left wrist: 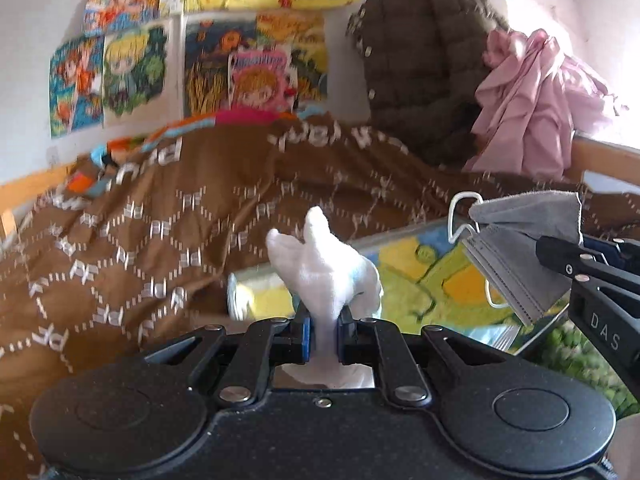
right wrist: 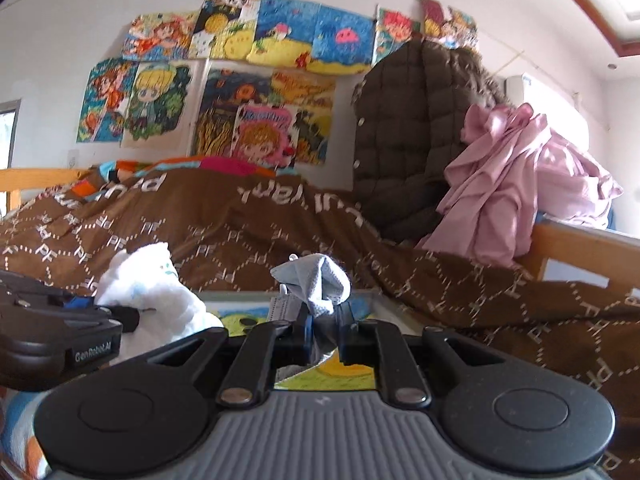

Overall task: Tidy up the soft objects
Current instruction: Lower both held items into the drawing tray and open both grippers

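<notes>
My left gripper (left wrist: 324, 338) is shut on a white sock (left wrist: 328, 272), which bunches up above the blue pads and hangs below them. At the right of the left wrist view, my right gripper (left wrist: 540, 246) holds a grey face mask (left wrist: 516, 256) with white ear loops in the air. In the right wrist view the right gripper (right wrist: 325, 338) is shut on the grey mask (right wrist: 320, 280), whose crumpled top sticks up between the fingers. The white sock (right wrist: 148, 292) shows at the left there, pinched by the left gripper (right wrist: 116, 314). Both items hang above a colourful picture panel (left wrist: 424, 280).
A brown patterned quilt (left wrist: 160, 220) covers the bed behind. A dark quilted jacket (left wrist: 416, 60) and pink cloth (left wrist: 536, 104) hang over the wooden bed rail (left wrist: 600, 156) at the right. Colourful pictures (right wrist: 240, 80) cover the wall.
</notes>
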The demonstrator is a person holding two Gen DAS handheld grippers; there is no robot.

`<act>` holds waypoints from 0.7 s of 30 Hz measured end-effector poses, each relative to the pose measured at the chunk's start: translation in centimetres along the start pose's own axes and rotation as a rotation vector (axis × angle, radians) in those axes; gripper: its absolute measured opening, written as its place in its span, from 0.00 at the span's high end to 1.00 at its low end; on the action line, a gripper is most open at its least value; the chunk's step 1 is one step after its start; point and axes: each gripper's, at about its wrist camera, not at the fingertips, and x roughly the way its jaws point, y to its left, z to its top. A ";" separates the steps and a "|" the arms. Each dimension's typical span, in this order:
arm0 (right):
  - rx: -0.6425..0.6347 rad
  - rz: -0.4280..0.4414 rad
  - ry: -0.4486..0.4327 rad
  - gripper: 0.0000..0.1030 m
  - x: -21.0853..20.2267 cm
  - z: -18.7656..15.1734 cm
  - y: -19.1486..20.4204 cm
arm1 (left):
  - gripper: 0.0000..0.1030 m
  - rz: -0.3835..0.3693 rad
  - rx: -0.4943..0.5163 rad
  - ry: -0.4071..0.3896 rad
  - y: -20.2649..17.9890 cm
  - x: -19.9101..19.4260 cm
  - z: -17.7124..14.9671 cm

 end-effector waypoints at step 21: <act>0.027 -0.004 0.175 0.84 3.8 -1.7 1.2 | 0.76 -0.063 0.030 0.041 -0.9 0.9 -1.8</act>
